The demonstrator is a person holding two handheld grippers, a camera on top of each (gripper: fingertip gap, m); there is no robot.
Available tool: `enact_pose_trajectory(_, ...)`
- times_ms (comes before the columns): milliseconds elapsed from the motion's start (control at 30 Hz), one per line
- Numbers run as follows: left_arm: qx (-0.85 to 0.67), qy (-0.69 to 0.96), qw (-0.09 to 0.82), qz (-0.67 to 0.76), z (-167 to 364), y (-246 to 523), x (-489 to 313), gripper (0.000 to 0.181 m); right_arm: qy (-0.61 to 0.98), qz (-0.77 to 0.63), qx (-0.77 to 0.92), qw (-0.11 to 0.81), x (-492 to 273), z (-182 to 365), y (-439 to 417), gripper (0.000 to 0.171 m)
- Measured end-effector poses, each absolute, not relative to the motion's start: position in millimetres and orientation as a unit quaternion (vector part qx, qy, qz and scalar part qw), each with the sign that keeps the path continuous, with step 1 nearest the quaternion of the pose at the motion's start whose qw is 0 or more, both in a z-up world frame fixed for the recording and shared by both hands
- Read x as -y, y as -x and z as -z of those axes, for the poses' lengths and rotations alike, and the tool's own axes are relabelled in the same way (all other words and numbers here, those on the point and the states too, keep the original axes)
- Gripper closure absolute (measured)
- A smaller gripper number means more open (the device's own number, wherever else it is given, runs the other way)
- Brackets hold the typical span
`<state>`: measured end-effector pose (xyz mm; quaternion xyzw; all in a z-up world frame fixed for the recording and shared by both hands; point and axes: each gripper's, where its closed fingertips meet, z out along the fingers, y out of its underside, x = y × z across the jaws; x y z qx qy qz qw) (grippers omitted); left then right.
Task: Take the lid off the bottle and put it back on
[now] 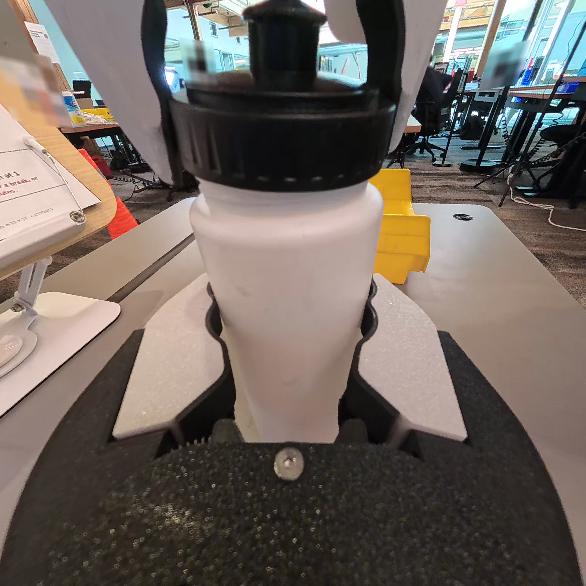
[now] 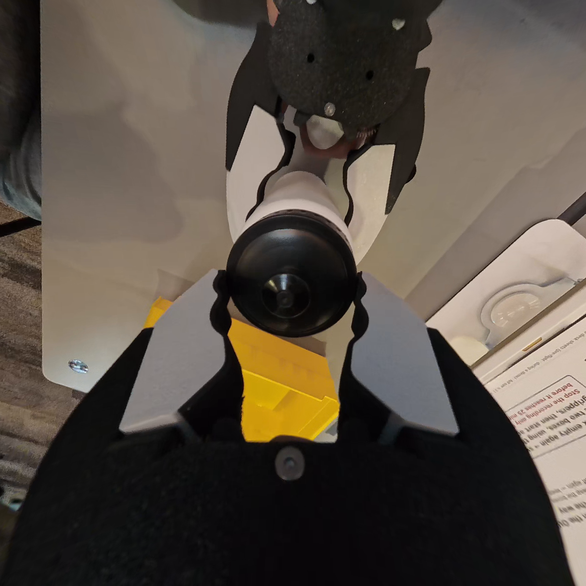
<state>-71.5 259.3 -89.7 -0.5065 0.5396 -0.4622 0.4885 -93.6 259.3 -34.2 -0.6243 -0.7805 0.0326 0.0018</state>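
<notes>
Clamping bottle (image 1: 285,285) body in left gripper (image 1: 290,314); right gripper (image 2: 290,295) pinching lid (image 2: 290,285) rim; twisting squarely, keeping bottle upright.

The bottle (image 1: 285,301) stood upright between the fingers of the left hand-held gripper (image 1: 290,304), which closed on its body from both sides. The lid (image 1: 282,142) sat on the bottle's top, above that hand-held gripper. The right hand-held gripper (image 2: 290,285) pointed straight down over the lid (image 2: 290,279), its fingertips touching the lid's rim on either side. Beyond the left hand-held gripper, behind the bottle and a little to the right, a bin (image 1: 401,228) sat on the worktop (image 1: 494,285). To that hand-held gripper's left a stand (image 1: 47,317) rested on the worktop, carrying a sheet (image 1: 28,203).
</notes>
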Motion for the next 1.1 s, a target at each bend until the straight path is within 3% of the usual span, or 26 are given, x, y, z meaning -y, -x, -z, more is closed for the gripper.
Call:
enact_pose_trajectory(400, -0.541, 0.508, 0.487, 0.461, 90, 71, -258, 0.094, 0.666, -0.054, 0.744, 0.009, -257, 37, 92, 0.096)
enact_pose_trajectory(700, -0.541, 0.515, 0.485, 0.454, 91, 71, -259, 0.094, 0.794, -0.026, 0.607, -0.009, -256, 36, 90, 0.096)
enact_pose_trajectory(833, -0.542, 0.514, 0.488, 0.451, 91, 70, -258, 0.094, 0.762, 0.005, 0.647, 0.003, -255, 36, 85, 0.094)
enact_pose_trajectory(900, -0.54, 0.515, 0.487, 0.454, 91, 70, -259, 0.094, 0.727, 0.017, 0.686, 0.03, -258, 31, 85, 0.08)
enact_pose_trajectory(1100, -0.541, 0.513, 0.486, 0.455, 91, 70, -258, 0.094, 0.685, -0.022, 0.725, 0.069, -259, 21, 95, 0.086)
